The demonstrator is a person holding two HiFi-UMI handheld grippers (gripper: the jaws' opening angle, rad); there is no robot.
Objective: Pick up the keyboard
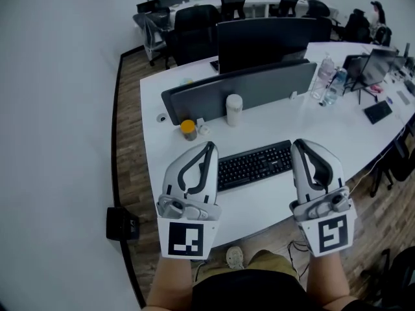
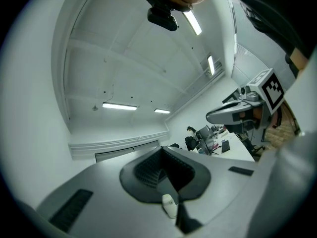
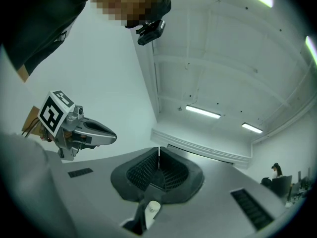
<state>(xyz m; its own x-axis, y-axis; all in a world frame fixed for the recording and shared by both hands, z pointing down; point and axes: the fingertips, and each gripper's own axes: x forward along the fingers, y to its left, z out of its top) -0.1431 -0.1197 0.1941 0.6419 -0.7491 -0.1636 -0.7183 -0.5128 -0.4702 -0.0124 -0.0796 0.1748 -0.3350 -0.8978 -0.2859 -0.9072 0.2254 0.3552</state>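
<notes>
The black keyboard (image 1: pixel 254 165) lies flat on the white desk (image 1: pixel 285 125), near its front edge. My left gripper (image 1: pixel 209 146) hovers over the keyboard's left end and my right gripper (image 1: pixel 299 144) over its right end. Both are shut with nothing between the pads, and neither touches the keyboard. Both gripper views look up at the ceiling and do not show the keyboard. In the left gripper view the left gripper's (image 2: pixel 162 150) jaws meet in a closed seam. The right gripper (image 3: pixel 158 150) looks the same in its own view.
A grey divider (image 1: pixel 246 86) runs across the desk behind the keyboard, with a dark monitor (image 1: pixel 266 41) beyond it. A white cylinder (image 1: pixel 234 109) and a yellow-lidded jar (image 1: pixel 188 129) stand before the divider. Water bottles (image 1: pixel 331 83) stand right. A black box (image 1: pixel 122 223) sits on the floor, left.
</notes>
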